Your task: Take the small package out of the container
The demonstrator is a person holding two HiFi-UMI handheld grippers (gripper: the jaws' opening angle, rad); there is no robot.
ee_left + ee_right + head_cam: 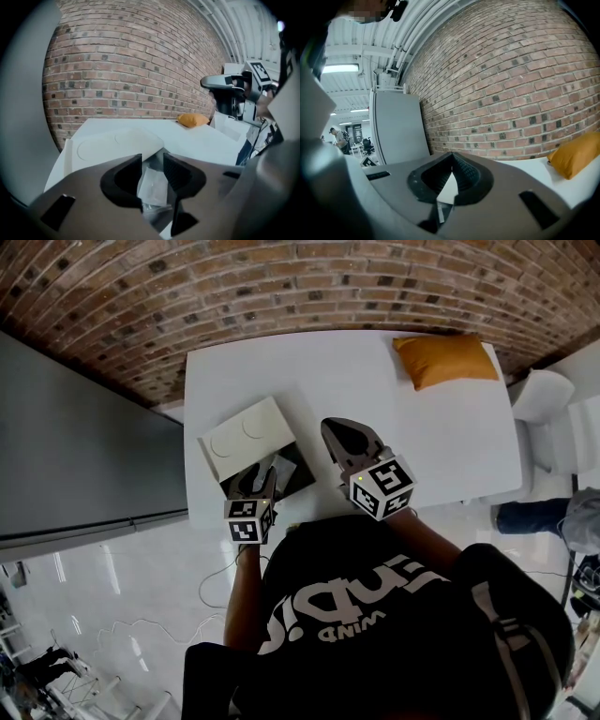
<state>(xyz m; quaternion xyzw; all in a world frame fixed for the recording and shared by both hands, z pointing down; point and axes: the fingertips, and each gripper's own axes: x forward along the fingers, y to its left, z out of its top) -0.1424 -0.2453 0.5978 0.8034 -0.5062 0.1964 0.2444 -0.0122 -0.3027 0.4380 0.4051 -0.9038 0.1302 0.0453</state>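
A black container sits near the front left edge of the white table, with its white lid lying just behind it. A small clear package lies inside the container, also visible from above as the package. My left gripper hovers over the container, open, and the package shows in the gap between its jaws without the pads pressing on it. My right gripper is held above the table to the right of the container, shut and holding nothing.
An orange cushion-like bag lies at the table's far right corner. A brick wall runs behind the table and a grey panel stands to the left. The person's body fills the lower part of the head view.
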